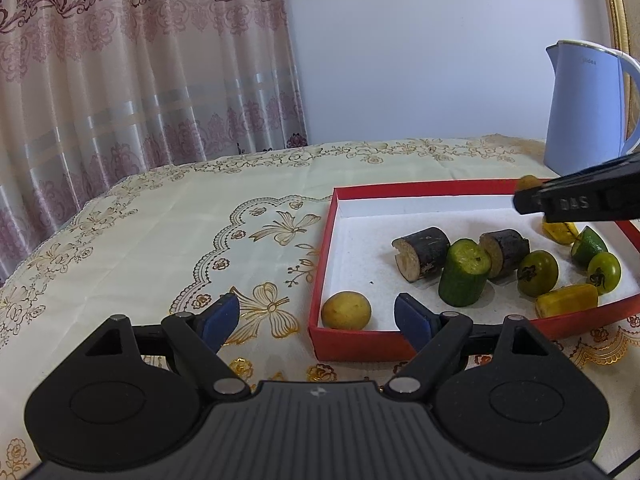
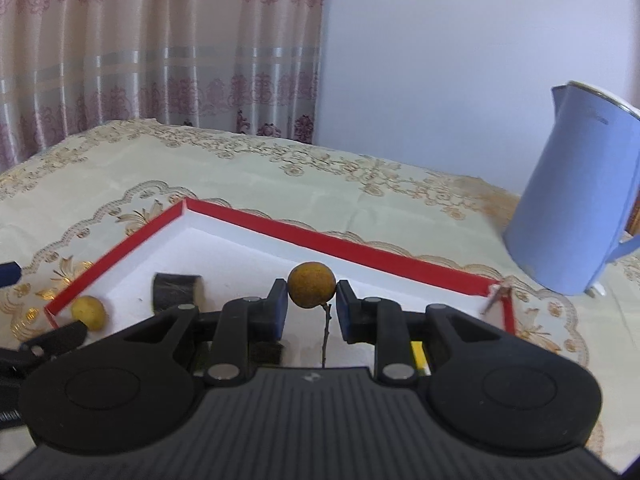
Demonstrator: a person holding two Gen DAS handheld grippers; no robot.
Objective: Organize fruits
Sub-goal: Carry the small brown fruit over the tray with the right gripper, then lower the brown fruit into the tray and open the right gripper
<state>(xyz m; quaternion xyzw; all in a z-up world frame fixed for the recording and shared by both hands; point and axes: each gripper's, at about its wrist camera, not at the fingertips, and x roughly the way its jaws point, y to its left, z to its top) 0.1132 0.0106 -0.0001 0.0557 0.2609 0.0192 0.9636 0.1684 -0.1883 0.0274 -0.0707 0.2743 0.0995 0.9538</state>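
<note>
Small round brown-yellow fruit pinched between right gripper fingers, stem hanging down.
Held over shallow red-walled box, far side; left gripper fingers spread, empty, at near-left corner.

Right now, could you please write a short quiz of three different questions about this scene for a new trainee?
1. True or false: the right gripper holds a round brownish-yellow fruit with a thin stem hanging down.
2. Multiple choice: where does the small yellow fruit lie? A) on the tablecloth; B) in the near corner of the red box; C) beside the blue kettle.
3. Fill in: the left gripper is ____ and holds nothing.

Key: 1 true. 2 B. 3 open; its near fingertip hovers at the box's front wall, while the cucumber piece stands further inside.
</note>
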